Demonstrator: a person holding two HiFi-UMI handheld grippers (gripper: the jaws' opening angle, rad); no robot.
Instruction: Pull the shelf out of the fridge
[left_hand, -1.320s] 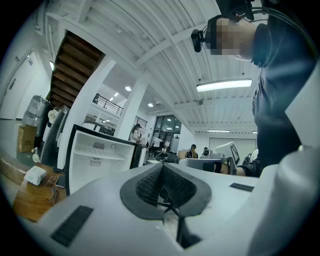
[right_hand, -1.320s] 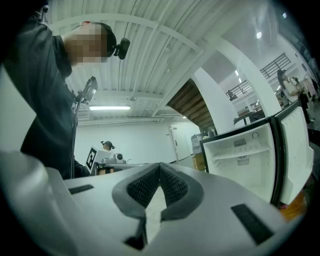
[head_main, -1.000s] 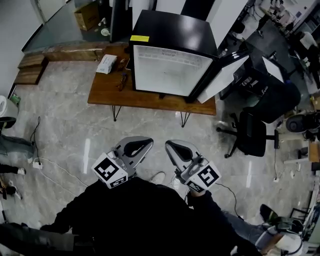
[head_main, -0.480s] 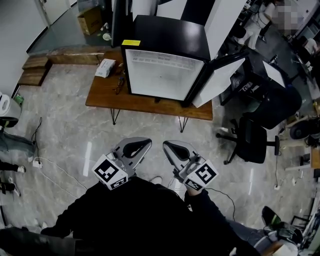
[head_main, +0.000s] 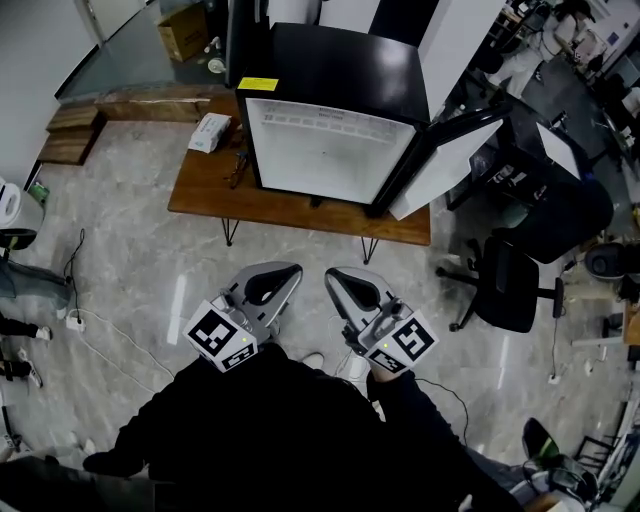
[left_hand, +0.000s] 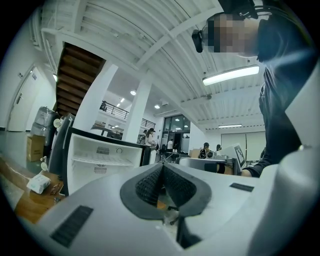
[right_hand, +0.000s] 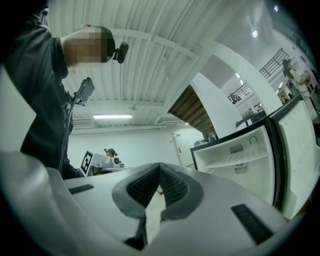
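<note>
Marbled floor (head_main: 130, 260), wooden table (head_main: 205, 192), boxy fridge (head_main: 340, 62)

Black long-sleeved top (head_main: 270, 430) covers the torso and both arms down to the wrists. I log the left gripper (head_main: 288, 272) and right gripper (head_main: 336, 276) as rounded pale grey moulded shells, each with a dark oval recess on top. Each carries a white cube (head_main: 222, 338) at the rear, printed with black square markers. In the gripper views I see black ribbed pads (left_hand: 149, 184) in a dark grey surround, plus black textured strips on the shell. A small black camera (right_hand: 120, 51) is worn at the head.
</note>
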